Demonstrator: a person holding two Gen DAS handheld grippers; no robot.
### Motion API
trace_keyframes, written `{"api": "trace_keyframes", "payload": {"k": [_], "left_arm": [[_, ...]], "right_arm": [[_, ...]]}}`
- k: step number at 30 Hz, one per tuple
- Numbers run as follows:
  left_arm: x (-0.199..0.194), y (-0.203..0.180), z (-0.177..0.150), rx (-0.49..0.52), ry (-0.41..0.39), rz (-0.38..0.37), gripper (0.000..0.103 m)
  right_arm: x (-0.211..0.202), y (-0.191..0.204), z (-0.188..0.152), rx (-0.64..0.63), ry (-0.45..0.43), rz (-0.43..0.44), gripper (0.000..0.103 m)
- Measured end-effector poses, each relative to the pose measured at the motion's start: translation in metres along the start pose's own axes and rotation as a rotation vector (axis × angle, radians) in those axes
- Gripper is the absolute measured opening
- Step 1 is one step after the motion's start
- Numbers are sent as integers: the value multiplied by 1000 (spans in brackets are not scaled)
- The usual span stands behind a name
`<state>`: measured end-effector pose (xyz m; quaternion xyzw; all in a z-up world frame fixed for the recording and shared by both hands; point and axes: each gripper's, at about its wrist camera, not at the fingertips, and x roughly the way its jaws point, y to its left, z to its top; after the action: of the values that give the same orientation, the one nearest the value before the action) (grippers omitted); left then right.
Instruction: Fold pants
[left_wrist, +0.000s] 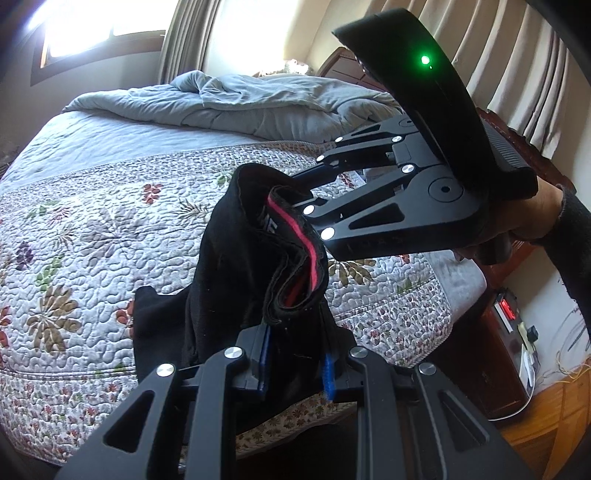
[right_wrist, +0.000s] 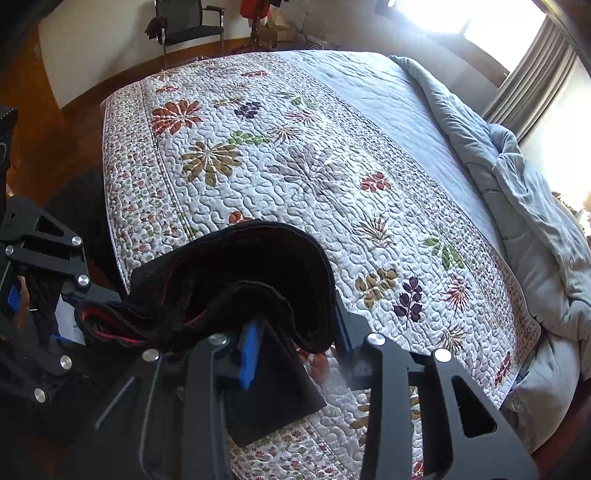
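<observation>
I have the left gripper (left_wrist: 295, 354) clamped nearly shut on the black pants (left_wrist: 255, 266), waistband end, red stripe showing. The right gripper (right_wrist: 295, 343) is pinched partway on the same waistband further along. Holding both ends up over the quilted bed (right_wrist: 295, 155) so, I judge, the legs hang straight before laying down. Legs drop behind the grippers, so I can't see the hems or whether they touch the quilt. My right hand (left_wrist: 532, 221) is half cut off.
</observation>
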<state>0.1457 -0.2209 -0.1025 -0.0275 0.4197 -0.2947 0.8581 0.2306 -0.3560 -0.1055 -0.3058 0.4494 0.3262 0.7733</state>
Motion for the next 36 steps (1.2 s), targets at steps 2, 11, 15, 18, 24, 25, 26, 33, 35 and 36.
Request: {"api": "trace_keyframes", "payload": {"k": [2,11,15,18,24,25,26,33,35,36], "left_arm": [[6,-2,0,0,9,-5,22],[38,-9,-4,-12,65,-25,22],[54,-12,-7,-18,91,-37,21],[64,-15,-9,-21,103,-45,21],[84,-22,-15,-22,128,-50,22],[89,-24,-16,-23,137,-51,22],[92,-25,-17,-22,142,-51,22],[121,-37,-30,-19,193,-54,22],[127,-40,-34,-19,204,-51,22],[131,-41,-37,-19,212,-50,22]], "right_arm": [[3,-3,-5,1,2,0,34],[14,-23,-30,53,-16,18,33],[26,-27,-44,72,-3,27,33],[32,-31,-54,93,-5,36,33],[44,-38,-74,126,-2,55,33],[47,-39,-78,132,0,58,33],[50,-41,-84,143,1,62,33],[67,-50,-121,229,-1,98,33],[71,-50,-130,248,-1,106,33],[74,-50,-134,258,-1,110,33]]}}
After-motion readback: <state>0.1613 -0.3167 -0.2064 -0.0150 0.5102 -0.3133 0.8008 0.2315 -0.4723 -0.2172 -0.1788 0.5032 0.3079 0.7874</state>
